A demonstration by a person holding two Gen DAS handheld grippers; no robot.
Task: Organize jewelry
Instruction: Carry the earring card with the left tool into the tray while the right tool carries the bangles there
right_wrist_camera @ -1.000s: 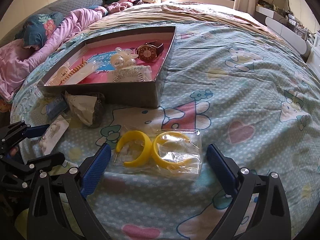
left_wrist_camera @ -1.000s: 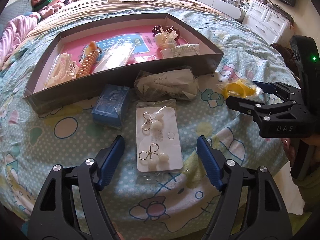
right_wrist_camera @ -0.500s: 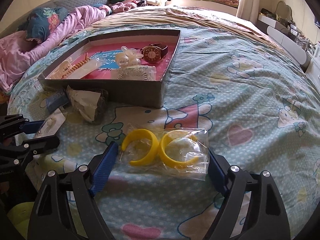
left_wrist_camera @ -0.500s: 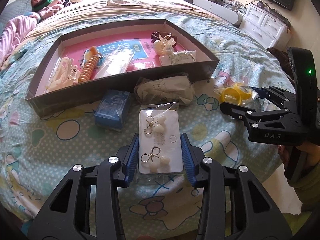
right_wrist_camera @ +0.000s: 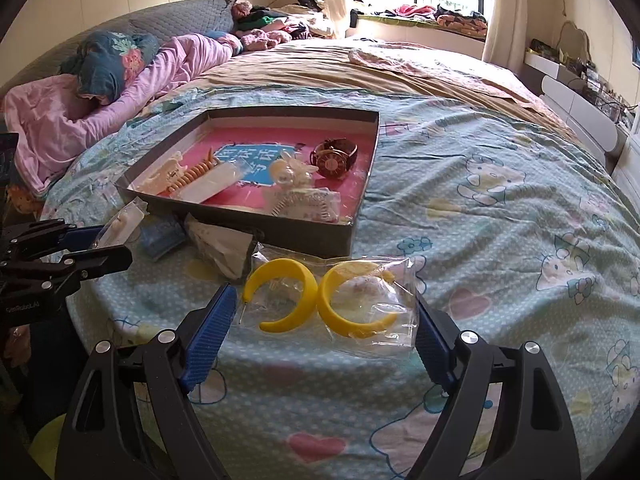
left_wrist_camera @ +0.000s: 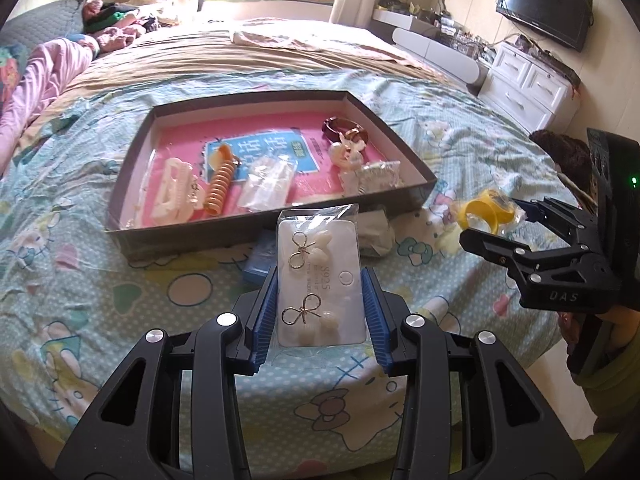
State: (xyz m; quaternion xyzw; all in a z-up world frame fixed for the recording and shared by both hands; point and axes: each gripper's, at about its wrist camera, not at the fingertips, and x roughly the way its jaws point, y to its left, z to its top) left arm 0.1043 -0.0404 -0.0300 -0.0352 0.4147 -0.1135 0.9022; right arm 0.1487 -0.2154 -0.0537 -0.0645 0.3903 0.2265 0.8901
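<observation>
My left gripper [left_wrist_camera: 319, 300] is shut on a white earring card [left_wrist_camera: 316, 248] in a clear sleeve, which carries two gold bow earrings with pearls. It hangs above the bedspread, just in front of the dark shallow box [left_wrist_camera: 248, 236] with the pink lining. To its right, my right gripper [right_wrist_camera: 323, 312] is shut on a clear bag of yellow hoop earrings [right_wrist_camera: 280, 276], also lifted off the bed. The box [right_wrist_camera: 280, 236] holds a brown watch [right_wrist_camera: 334, 158], an orange spiral hair tie [left_wrist_camera: 220, 184], a white hair clip [left_wrist_camera: 174, 192] and several small bags.
A small blue box [right_wrist_camera: 162, 238] and a crumpled grey pouch [right_wrist_camera: 224, 248] lie on the bedspread against the box's front wall. Pink bedding [right_wrist_camera: 60, 120] is piled at the far left. A white dresser [left_wrist_camera: 528, 84] stands beyond the bed's right side.
Both grippers closed from wide open, the left on the earring card, the right on the yellow hoop bag. Both packets then rose off the bedspread.
</observation>
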